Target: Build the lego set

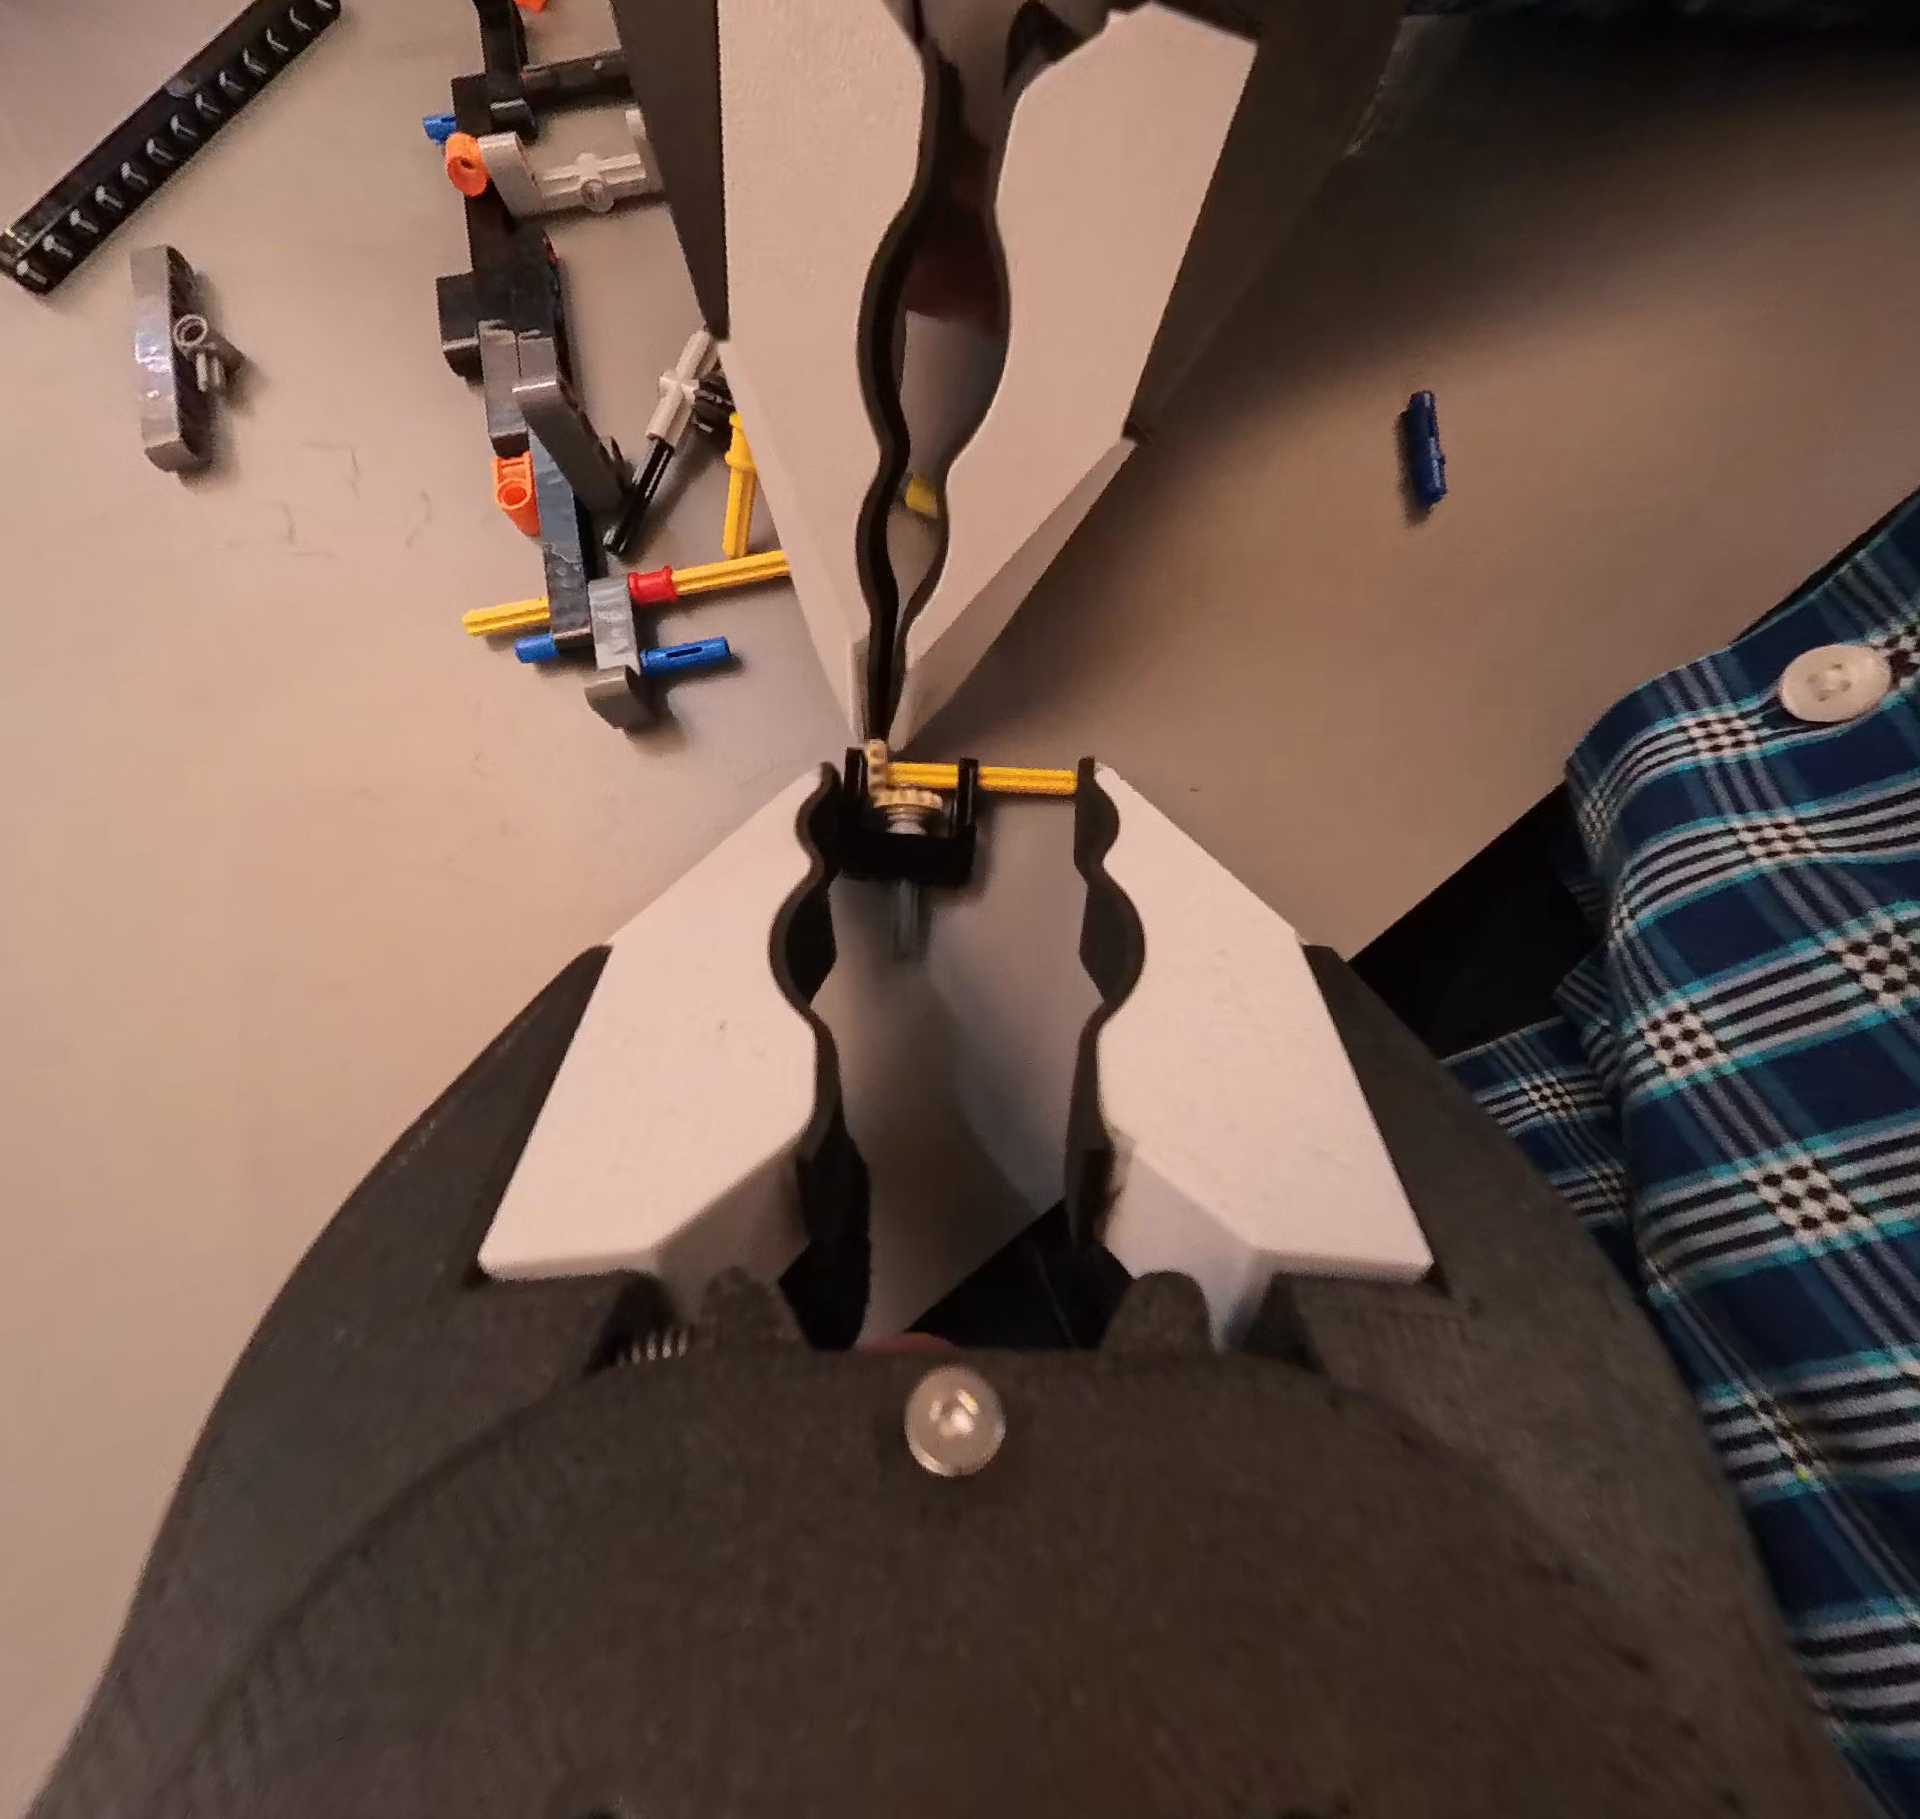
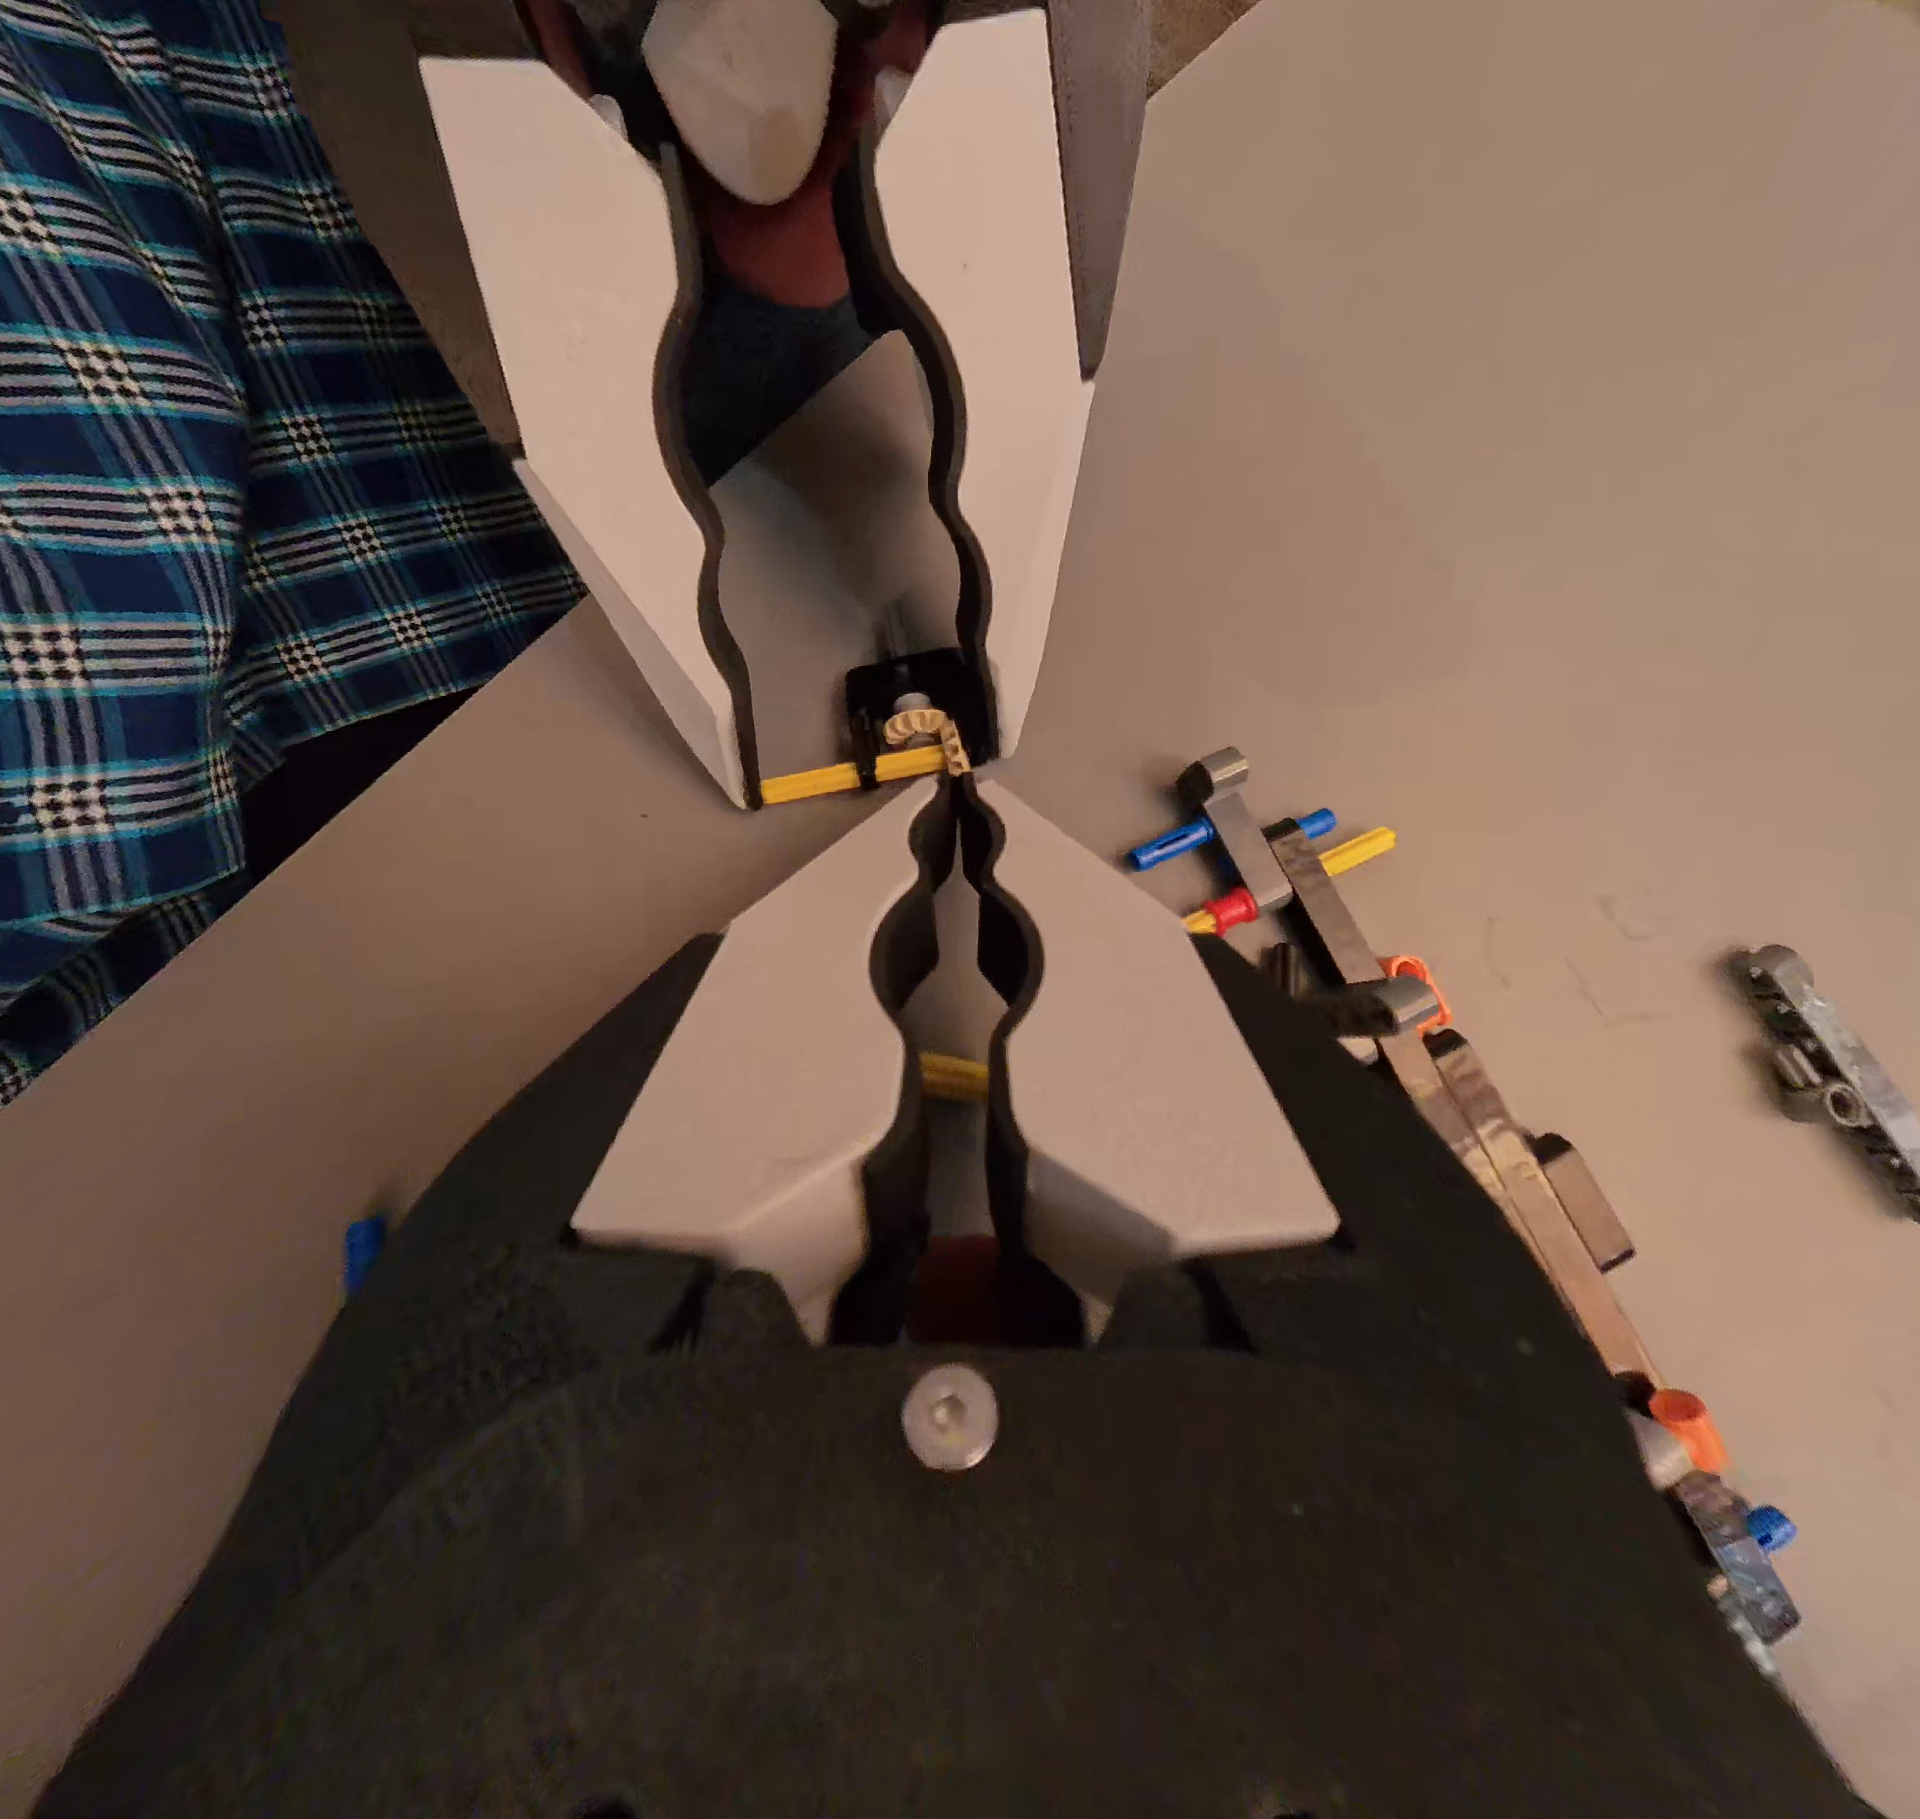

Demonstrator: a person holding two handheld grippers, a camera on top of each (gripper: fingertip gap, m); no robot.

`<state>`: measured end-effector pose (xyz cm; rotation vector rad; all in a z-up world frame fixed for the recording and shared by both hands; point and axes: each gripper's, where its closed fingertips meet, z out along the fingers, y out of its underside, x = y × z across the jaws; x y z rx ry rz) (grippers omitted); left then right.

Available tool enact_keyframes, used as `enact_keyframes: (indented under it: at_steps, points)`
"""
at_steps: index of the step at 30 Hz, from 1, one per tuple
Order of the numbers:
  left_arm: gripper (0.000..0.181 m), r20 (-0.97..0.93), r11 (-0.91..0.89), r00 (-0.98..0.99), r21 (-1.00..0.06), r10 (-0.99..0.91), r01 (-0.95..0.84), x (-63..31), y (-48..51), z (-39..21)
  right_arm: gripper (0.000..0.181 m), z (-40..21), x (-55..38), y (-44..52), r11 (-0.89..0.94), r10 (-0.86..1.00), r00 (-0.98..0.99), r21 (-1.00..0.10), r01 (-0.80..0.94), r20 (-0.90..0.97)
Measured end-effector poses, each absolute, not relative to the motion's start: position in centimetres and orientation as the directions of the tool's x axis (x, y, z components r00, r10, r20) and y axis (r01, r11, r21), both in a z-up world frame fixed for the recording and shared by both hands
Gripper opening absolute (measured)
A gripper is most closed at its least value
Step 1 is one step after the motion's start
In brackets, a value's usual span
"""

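Observation:
My left gripper (image 1: 956, 782) is shut on a small gear assembly. One pad presses the black frame (image 1: 904, 855) and the other the end of the yellow axle (image 1: 1029, 780) that runs through it. Two tan gears mesh inside the frame, a flat one (image 1: 914, 801) and an upright one (image 1: 881, 761). My right gripper (image 2: 958, 793) is shut, and its tips touch the upright tan gear (image 2: 954, 753) from the far side. The right wrist view shows the same frame (image 2: 914, 678) and axle (image 2: 805, 784) in the left gripper (image 2: 873, 772). The assembly is held above the table.
A partial build of black and grey beams with orange, blue, red and yellow parts (image 1: 520, 315) lies on the table (image 1: 260, 834). A long black beam (image 1: 166, 128), a grey beam (image 1: 171, 356) and a loose blue pin (image 1: 1423, 444) lie around it. A person's plaid shirt (image 1: 1714, 1042) is at the table's edge. Both grippers' tips are close together, under 4 cm apart.

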<state>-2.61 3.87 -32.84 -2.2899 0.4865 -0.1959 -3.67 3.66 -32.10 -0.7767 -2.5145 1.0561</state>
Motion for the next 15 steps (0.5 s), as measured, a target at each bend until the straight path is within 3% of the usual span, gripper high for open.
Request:
enact_keyframes:
  at_steps: [15]
  points:
    - [0.041,-0.043,-0.625,0.900,-0.705,-0.434,-0.335,-2.57,3.93,-32.79,0.000,-31.97,-3.54,3.64,0.581,0.592,-0.803,-0.730,0.361,0.074]
